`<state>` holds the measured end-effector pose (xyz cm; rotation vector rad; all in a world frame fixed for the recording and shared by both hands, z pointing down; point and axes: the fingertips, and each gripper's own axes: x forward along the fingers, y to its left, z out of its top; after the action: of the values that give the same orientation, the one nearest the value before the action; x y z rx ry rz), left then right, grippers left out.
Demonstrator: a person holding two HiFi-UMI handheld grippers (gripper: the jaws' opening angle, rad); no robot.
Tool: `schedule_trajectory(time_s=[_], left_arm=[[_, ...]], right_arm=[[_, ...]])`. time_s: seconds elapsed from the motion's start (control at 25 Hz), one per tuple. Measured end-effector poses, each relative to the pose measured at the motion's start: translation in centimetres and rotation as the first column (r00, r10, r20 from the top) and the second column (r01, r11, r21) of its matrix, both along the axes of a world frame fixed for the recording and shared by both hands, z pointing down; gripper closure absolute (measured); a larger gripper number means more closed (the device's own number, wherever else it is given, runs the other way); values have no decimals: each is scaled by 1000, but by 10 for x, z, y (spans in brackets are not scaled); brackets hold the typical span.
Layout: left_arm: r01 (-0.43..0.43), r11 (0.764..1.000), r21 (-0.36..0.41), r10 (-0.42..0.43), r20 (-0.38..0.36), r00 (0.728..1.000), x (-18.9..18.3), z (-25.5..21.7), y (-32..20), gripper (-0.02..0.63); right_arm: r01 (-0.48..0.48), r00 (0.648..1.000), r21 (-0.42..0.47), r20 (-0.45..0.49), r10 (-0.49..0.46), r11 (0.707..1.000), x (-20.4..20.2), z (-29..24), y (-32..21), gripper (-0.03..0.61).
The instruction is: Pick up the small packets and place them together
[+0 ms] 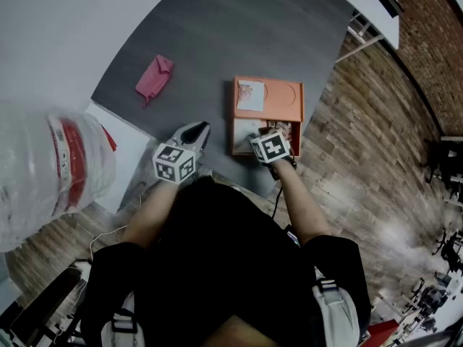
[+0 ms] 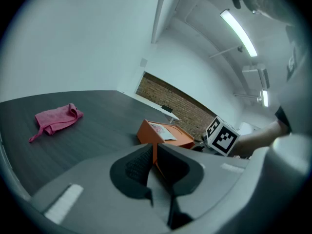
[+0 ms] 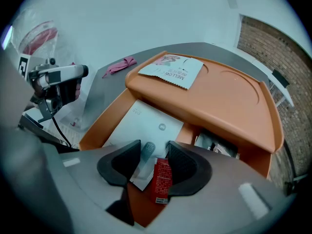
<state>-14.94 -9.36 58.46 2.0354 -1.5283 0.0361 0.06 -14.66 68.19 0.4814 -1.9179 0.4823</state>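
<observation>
Right hand-held gripper (image 3: 153,155) points steeply into the orange box (image 3: 229,106). Its jaws stand apart astride a red packet (image 3: 162,179) and a pale sachet (image 3: 145,161), probably lining up a pinch. Another packet (image 3: 171,71) lies on the box's raised shelf. Left hand-held gripper (image 2: 153,156) is nearly closed, empty, parked over the bench (image 2: 97,130). The box walls crowd the reach.

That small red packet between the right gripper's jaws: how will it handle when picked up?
The red packet looks thin and flat, so it is probably light and floppy, bending in a pinch. Its printed surface seems smooth, so it may slip. It lies against a white packet, which the right gripper might lift too.
</observation>
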Motion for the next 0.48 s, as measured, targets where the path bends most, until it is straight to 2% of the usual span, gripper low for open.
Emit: schedule_trajectory(time_s=[0.04,0.08,0.24,0.28,0.36,0.48], left_arm=[[-3,1000,-2,3,-1,1000,0,1,0,586],[-6,1000,-3,6,-2,1000,0,1,0,585],[-14,1000,-8,14,-5,1000,0,2,-1,586],[-16,1000,-10,16,-5,1000,-1,3,0,586],[-22,1000,-13,22,-5,1000,-3,4,0,586],[-25,1000,-16,25,-6,1000,-5,5,-1,585]], right_arm=[[2,1000,11,-3,-2,1000,1,-1,-1,421],[11,1000,23,-10,-11,1000,2,0,0,578],[80,996,67,-41,-77,995,3,5,9,575],[105,994,87,-38,-102,991,2,3,10,571],[165,986,112,-16,-164,980,-1,-3,11,490],[229,972,97,34,-233,969,-8,-11,12,362]])
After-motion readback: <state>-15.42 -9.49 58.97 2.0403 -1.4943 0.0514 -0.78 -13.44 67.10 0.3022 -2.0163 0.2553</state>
